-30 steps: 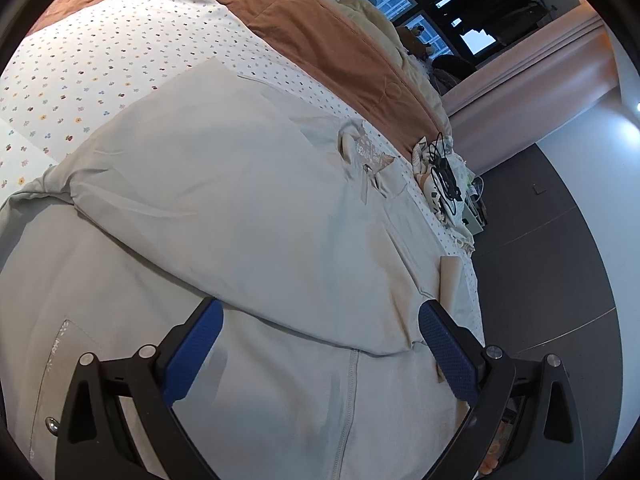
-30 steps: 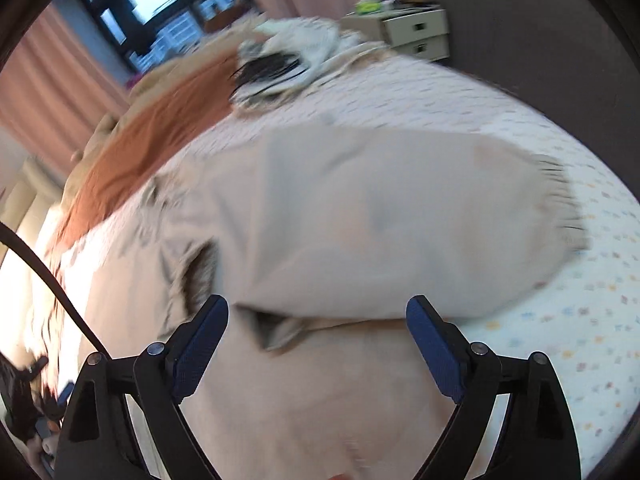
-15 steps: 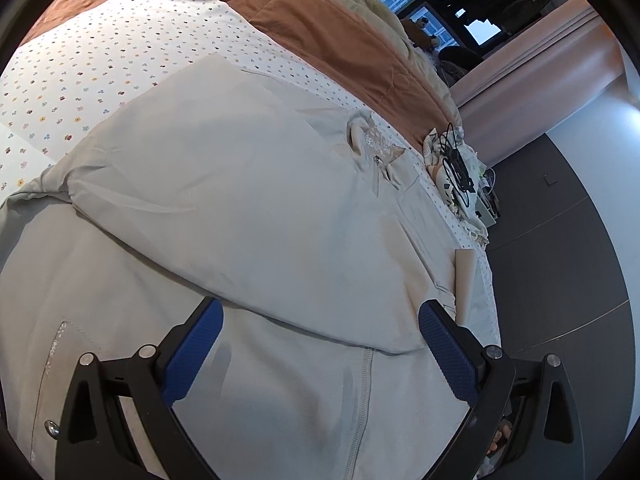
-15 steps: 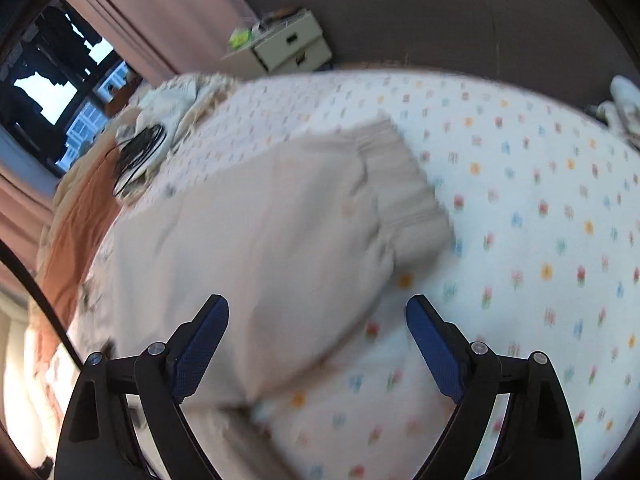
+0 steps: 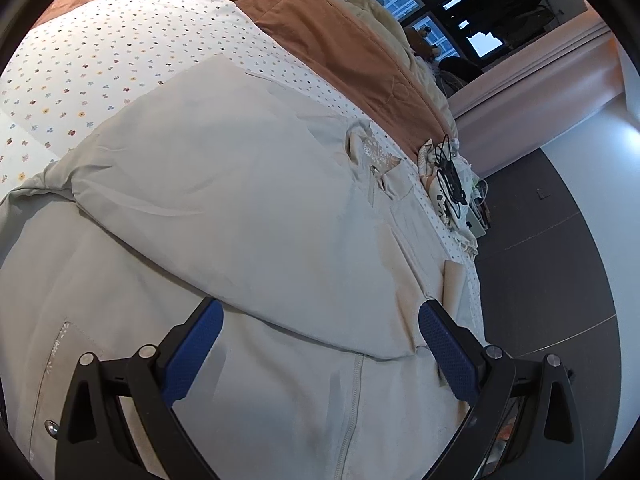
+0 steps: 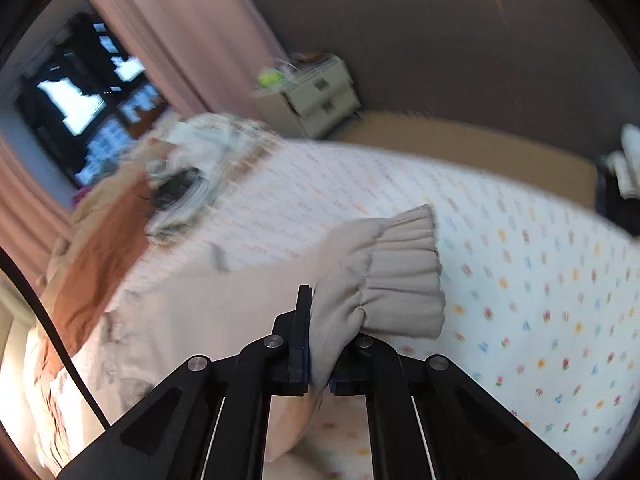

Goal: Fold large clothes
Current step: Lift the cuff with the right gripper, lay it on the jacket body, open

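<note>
Jacket [image 5: 248,208] first, and we have it spread pale grey-beige across the bed [image 5: 100,52], covering most of the flower-dotted sheet toward the near edge. One sleeve [image 5: 224,168] lies folded over the body of it, running across from the left side toward the zip [image 5: 354,392] down the front. We see the collar [image 5: 372,156] pointing at the far side of the bed, where the rust-brown blanket [image 5: 340,40] runs along the edge. Our left gripper [image 5: 320,344] hangs just above the cloth with its blue pads [image 5: 192,352] wide apart, nothing between them. Over on the other side, our right gripper [image 6: 318,344] has its jaws pressed together on the other sleeve [image 6: 360,304], pinching it just behind the gathered cuff [image 6: 404,272], which fans out past the fingertips and is lifted off the sheet. That view is smeared with motion, so we can't make out finer detail. Beyond the cuff we catch a heap of clothes with black cables [image 6: 184,188] near the far corner of the bed, a small white drawer unit [image 6: 320,96] against the dark wall, pink curtains [image 6: 176,28], and the window [image 6: 80,108] behind.
</note>
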A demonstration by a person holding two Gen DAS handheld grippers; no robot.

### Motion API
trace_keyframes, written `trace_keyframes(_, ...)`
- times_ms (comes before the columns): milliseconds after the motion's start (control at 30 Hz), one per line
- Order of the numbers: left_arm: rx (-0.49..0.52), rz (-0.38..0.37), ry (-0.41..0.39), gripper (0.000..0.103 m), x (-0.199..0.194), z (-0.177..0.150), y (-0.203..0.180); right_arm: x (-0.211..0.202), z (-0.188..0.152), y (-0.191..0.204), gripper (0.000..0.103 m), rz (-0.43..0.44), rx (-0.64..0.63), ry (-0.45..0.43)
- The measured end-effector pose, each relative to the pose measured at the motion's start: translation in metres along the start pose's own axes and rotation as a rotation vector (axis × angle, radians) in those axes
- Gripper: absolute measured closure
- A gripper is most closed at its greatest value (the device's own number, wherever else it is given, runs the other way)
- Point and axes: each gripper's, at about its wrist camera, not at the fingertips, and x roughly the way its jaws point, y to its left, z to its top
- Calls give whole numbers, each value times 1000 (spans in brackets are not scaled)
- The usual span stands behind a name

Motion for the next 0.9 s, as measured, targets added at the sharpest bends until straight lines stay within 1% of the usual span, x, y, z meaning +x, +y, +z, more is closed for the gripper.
trace_keyframes(67,-8,-13,0,3,-2,1,1,-19,4,28,100,32,-53,-36)
trace_keyframes(200,-31,-46,-7,3,-9,4,4,-63,5,99,101,122,-179,-96)
trace_keyframes(367,-62,-80,-23,3,-21,10,10,-104,-16,172,101,228,-288,-124)
trace_keyframes(500,-96,-116,-37,3,-31,16,18,-120,-37,218,101,297,-346,-117)
trace_keyframes(600,-114,-132,-53,3,-39,22,24,-122,-54,248,101,351,-349,-65)
trace_keyframes(700,-148,-154,-66,3,-46,26,31,-113,-71,272,101,379,-353,-18)
trace_keyframes(833,-187,-188,-76,3,-55,32,43,-92,-92,295,101,391,-363,26)
trace_keyframes(867,-194,-194,-78,3,-57,33,46,-84,-90,294,101,392,-361,37)
trace_keyframes(900,-205,-200,-81,3,-59,35,50,-75,-101,299,101,394,-356,56)
